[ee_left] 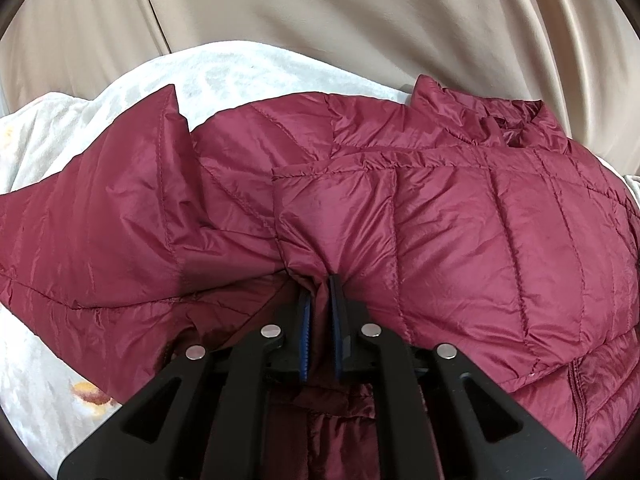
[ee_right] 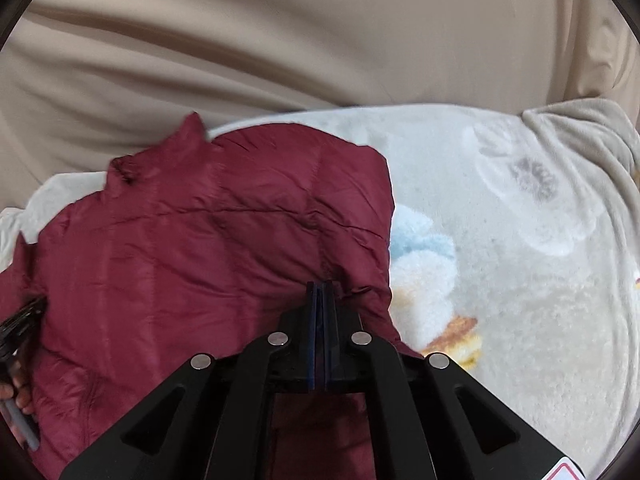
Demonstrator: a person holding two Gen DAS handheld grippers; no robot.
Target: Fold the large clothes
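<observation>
The jacket point(ee_left: 460, 220), a dark red quilted down one, lies spread on a pale fleece blanket point(ee_right: 520, 240) with a soft printed pattern, and beige cloth point(ee_left: 320, 20) hangs behind it on the far side. Its collar point(ee_left: 500, 120) is at the far edge, and one sleeve point(ee_left: 100, 200) lies out to the left. The left gripper point(ee_left: 320, 284) has its jaws nearly together, pinching a fold of the shiny shell at the near hem. The right gripper point(ee_right: 320, 286) has its jaws closed, and they seem to hold a thin edge of the jacket near its right side, though the cloth between them is hard to see. At the left border of the right wrist view a hand point(ee_right: 16, 392) holds the other tool. I judge that the jacket is light, puffy and very soft, with a slippery surface, so a thin pinch may slide out. It is better to take hold at a stitched seam or at the hem, where the cloth is firmer.
</observation>
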